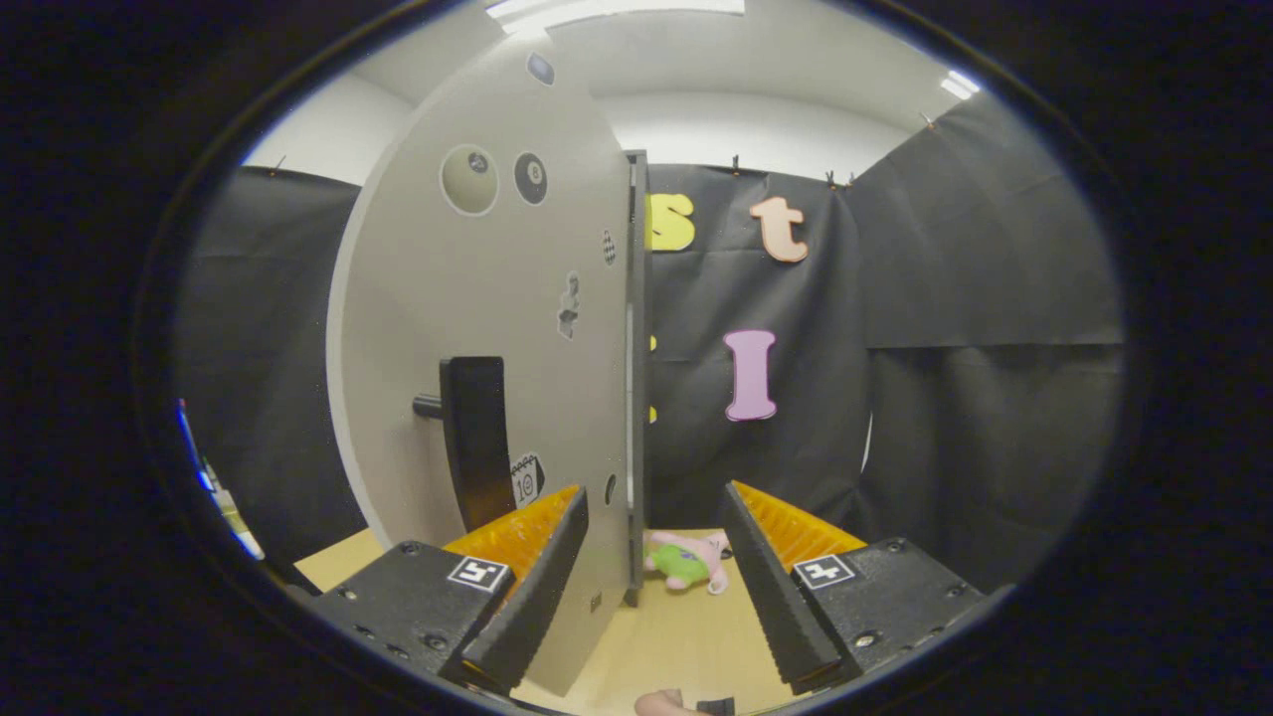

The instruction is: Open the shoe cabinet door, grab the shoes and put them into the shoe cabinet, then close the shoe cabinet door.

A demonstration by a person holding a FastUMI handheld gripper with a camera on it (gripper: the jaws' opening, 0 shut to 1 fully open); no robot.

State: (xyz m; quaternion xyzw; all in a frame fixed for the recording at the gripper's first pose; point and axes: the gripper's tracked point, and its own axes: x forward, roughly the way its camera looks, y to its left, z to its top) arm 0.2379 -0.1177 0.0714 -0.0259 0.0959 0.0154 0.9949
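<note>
Gripper [651, 557] w/ fingers spread and holding nothing faces the free edge of the grey cabinet door [477, 328], black handle [475, 438] just ahead-left, pink-green shoe [686, 562] on the table beyond—likely the door step; next probably needs the handle.

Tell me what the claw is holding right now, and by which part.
Nothing. The claw is open, its fingers straddling the cabinet door's free edge without pressing it.

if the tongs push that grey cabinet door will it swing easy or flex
The cabinet door looks like a flat rigid panel, so it probably swings as one piece rather than bending. Its black handle stands proud, likely a firm hold. The tongs are open, the door's edge between them, gripping nothing.
</note>
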